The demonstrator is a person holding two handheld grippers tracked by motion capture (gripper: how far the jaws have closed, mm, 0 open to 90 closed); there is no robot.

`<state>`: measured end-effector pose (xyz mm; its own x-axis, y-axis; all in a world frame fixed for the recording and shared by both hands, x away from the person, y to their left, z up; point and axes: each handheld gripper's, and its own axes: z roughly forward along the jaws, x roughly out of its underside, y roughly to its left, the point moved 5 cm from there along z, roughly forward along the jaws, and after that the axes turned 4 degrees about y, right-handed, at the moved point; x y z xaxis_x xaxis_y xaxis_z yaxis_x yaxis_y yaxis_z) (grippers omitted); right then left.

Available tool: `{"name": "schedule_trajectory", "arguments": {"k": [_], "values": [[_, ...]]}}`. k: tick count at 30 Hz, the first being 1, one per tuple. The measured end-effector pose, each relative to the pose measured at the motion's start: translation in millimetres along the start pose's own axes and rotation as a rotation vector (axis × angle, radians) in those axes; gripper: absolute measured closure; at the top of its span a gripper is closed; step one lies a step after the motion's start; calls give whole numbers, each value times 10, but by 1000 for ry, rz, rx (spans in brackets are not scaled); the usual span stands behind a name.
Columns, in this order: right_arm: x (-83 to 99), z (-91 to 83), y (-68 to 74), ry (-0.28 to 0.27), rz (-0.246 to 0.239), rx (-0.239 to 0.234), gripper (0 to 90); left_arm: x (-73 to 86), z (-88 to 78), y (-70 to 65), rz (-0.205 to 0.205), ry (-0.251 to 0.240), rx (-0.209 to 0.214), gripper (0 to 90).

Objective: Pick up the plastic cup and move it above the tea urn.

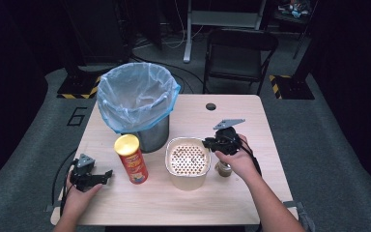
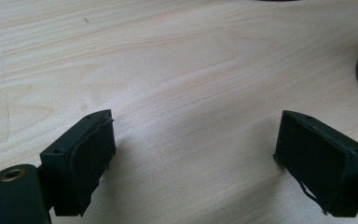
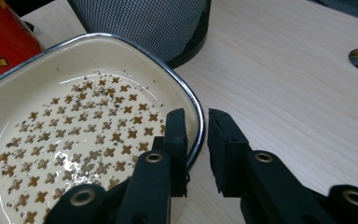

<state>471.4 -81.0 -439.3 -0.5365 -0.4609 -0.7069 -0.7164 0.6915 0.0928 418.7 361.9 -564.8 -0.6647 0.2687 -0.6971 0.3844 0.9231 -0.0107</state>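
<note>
Two grippers at table [image 1: 251, 121]. Right gripper [image 3: 196, 140] clamps rim of cream dish [image 3: 74, 135], one jaw inside, one outside, near dish's right edge in high view. Dish holds cross-shaped brown pieces in liquid, sits mid-table, just in front of bin. Bin [image 1: 137, 104], lined with pale blue bag, stands behind. Red crisp can [image 1: 131, 159] with yellow lid upright, left of dish. Small jar [image 1: 223, 169] just beside dish, under right hand. Left gripper [image 2: 193, 158] rests on bare wood, jaws spread wide, nothing between, left of can.
</note>
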Motion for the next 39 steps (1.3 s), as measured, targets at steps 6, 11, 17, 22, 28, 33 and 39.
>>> {"name": "schedule_trajectory", "arguments": {"k": [6,11,17,22,28,33,39], "values": [[13,-9,31,13,-4,-12,792,0,0,0,0,0,0,116],[74,-60,122,23,-35,-25,800,0,0,0,1,0,0,116],[177,-160,180,30,-56,-43,799,0,0,0,0,0,0,116],[196,-370,146,-59,-60,-16,609,0,-1,-1,0,0,-1,116],[296,-569,-44,-115,-33,83,440,0,-1,-1,-1,0,-1,116],[523,-574,-189,-93,17,147,312,1,-3,0,0,3,-1,116],[735,-460,-182,-76,60,156,205,4,-5,-3,-2,7,0,116]]}}
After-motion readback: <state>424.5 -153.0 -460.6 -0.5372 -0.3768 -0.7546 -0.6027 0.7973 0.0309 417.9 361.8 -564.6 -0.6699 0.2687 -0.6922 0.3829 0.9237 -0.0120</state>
